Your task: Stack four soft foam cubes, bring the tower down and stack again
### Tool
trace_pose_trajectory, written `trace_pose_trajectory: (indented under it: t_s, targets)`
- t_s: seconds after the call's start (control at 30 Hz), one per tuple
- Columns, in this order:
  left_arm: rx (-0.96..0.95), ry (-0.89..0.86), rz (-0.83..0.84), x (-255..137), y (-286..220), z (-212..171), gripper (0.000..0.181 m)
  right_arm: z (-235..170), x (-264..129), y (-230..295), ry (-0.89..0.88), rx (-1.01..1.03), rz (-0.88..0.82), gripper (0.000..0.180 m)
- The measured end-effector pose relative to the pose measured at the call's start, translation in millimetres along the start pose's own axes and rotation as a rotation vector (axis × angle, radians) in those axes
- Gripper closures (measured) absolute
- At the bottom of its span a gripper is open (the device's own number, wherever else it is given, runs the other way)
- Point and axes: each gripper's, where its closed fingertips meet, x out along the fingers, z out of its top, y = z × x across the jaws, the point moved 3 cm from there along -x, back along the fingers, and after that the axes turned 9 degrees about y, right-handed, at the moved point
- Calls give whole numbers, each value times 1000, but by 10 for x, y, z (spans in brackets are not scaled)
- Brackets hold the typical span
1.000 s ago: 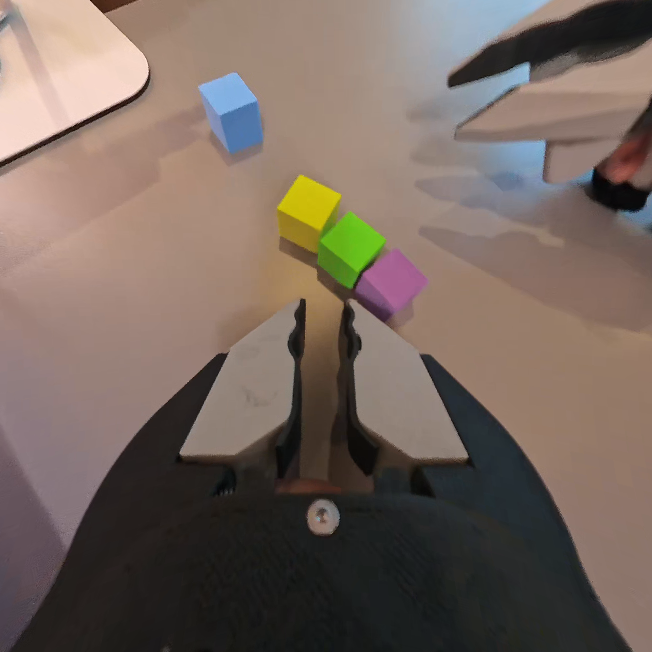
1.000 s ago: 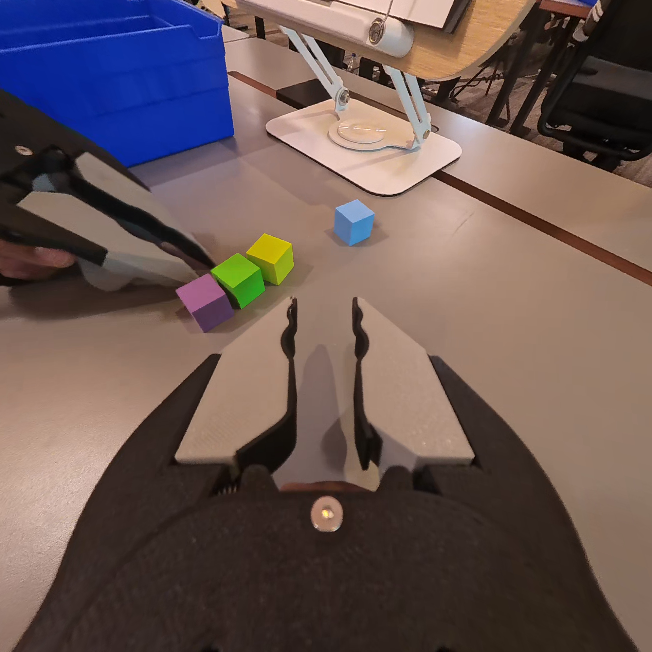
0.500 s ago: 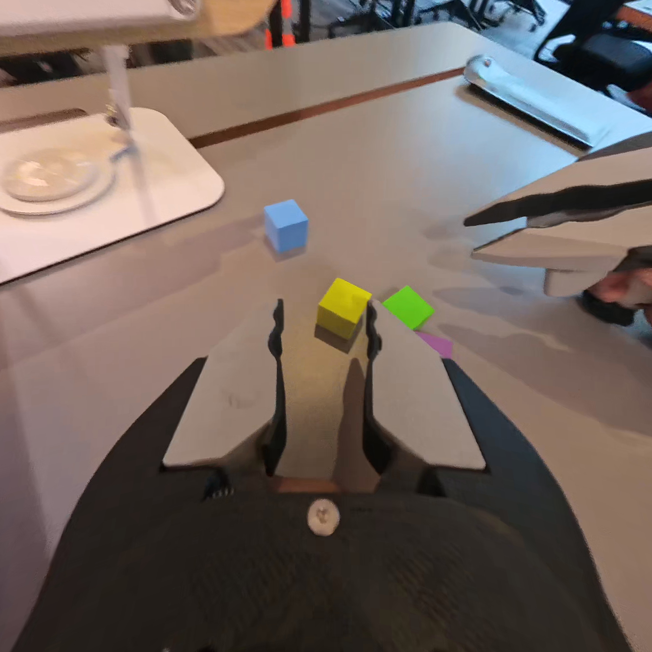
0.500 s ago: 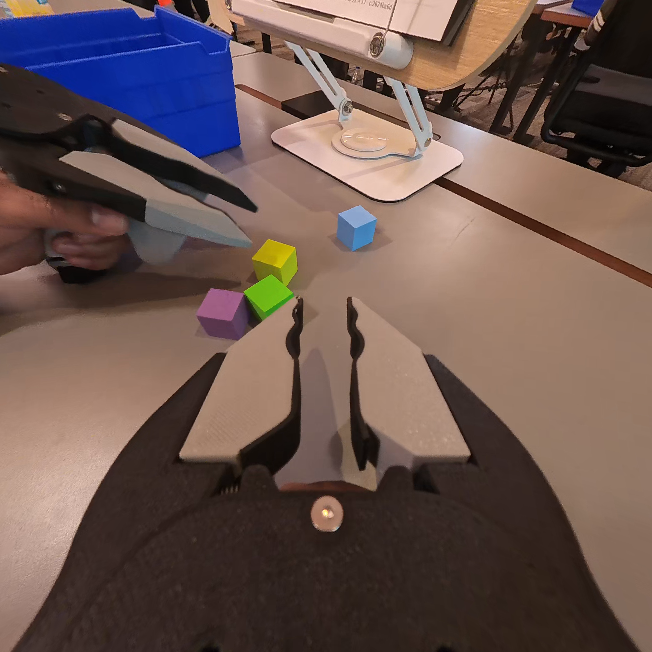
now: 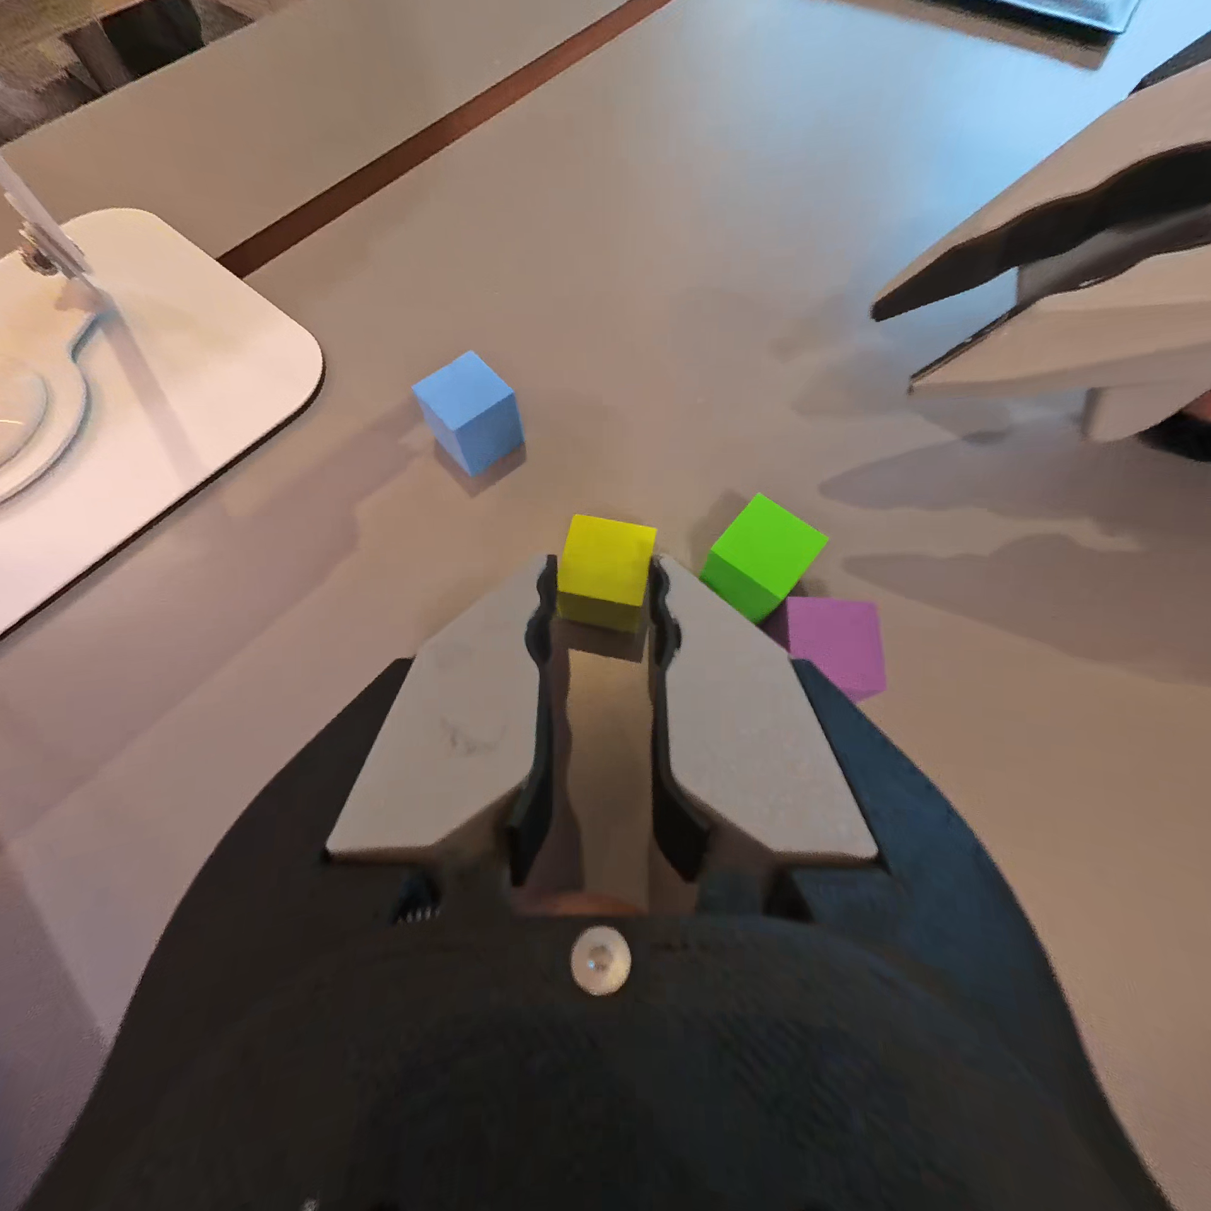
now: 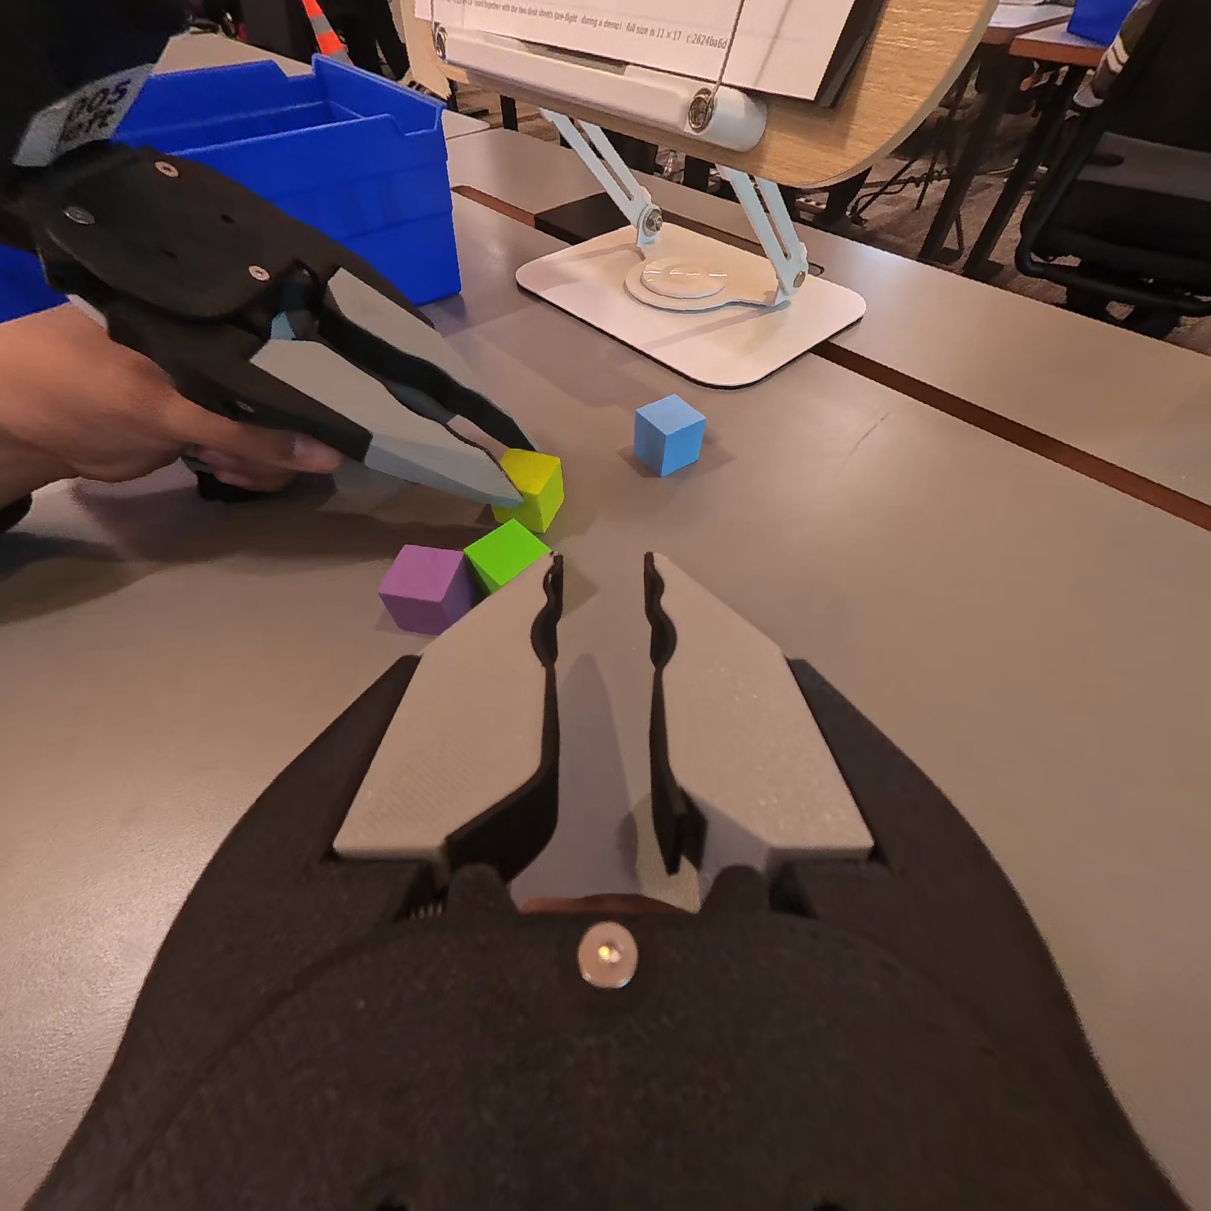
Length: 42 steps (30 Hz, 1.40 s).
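Between left gripper (image 5: 603, 576) fingers, yellow cube (image 5: 606, 570), pinched, right gripper (image 6: 601, 565) parted, empty

A grey surface (image 6: 917, 590) filled both views, crossed by a dark brown seam (image 6: 1022, 426). On it stood a white tilting stand (image 6: 694, 308) with a rounded base plate, carrying a wood-edged board (image 6: 871, 98) with a sheet of paper. A blue plastic bin (image 6: 341, 170) sat to the left. Behind were a black office chair (image 6: 1114, 216), more desks and carpeted floor (image 6: 871, 216). Soft light cast faint shadows.
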Motion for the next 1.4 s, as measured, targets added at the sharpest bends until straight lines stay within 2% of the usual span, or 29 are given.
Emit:
trace_pose_trajectory:
  t_s: [0.13, 0.27, 0.43, 0.53, 0.83, 1.03, 1.23, 1.4]
  targets:
    - [11, 3, 23, -70, 28, -66, 156, 3, -5, 11, -5, 7, 8, 158]
    - [38, -10, 53, -307, 63, -158, 156, 4, -12, 40, -9, 2, 15, 158]
    - [86, -117, -122, -795, -290, -60, 156, 2, -14, 70, -7, -8, 24, 159]
    - [177, -111, -178, -916, -542, -126, 156, 4, -17, 73, -9, -6, 26, 160]
    - [313, -52, -293, -787, -1208, -220, 156, -1, -12, 70, -5, -9, 20, 160]
    - [382, 39, -271, -580, -1296, -385, 156, -25, 23, 99, 26, -34, 21, 153]
    - [371, 59, -259, -476, -1308, -430, 155, -55, 20, -134, 52, 39, -181, 135]
    - [373, 54, -262, -472, -1312, -439, 155, -71, -8, -291, 61, 84, -316, 133]
